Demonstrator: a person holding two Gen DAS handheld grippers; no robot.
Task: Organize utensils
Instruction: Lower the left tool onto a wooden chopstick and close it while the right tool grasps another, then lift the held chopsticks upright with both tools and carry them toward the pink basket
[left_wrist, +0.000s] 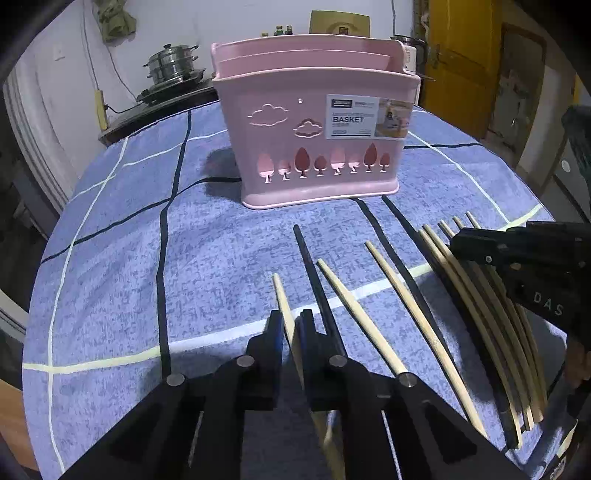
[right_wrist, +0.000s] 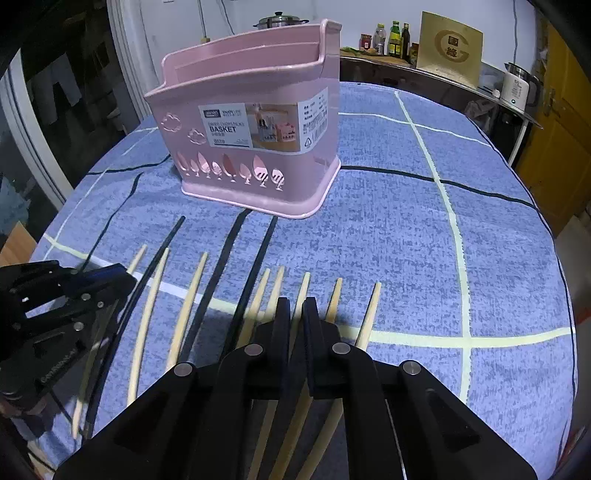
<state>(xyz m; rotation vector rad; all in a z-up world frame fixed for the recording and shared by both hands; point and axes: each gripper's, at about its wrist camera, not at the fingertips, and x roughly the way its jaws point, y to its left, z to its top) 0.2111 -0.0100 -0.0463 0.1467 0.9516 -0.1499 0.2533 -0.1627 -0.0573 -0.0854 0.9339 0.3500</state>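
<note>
A pink chopstick basket stands upright on the blue checked tablecloth; it also shows in the right wrist view. Several pale wooden and black chopsticks lie in a row in front of it. My left gripper is shut on a pale chopstick at the left end of the row. My right gripper is shut on a pale chopstick among the cluster at the right end. A black chopstick lies just right of the left gripper.
The round table's cloth has bare room to the right of the basket. A steamer pot sits on a cabinet behind the table. Bottles, a gold box and a kettle stand on the back counter.
</note>
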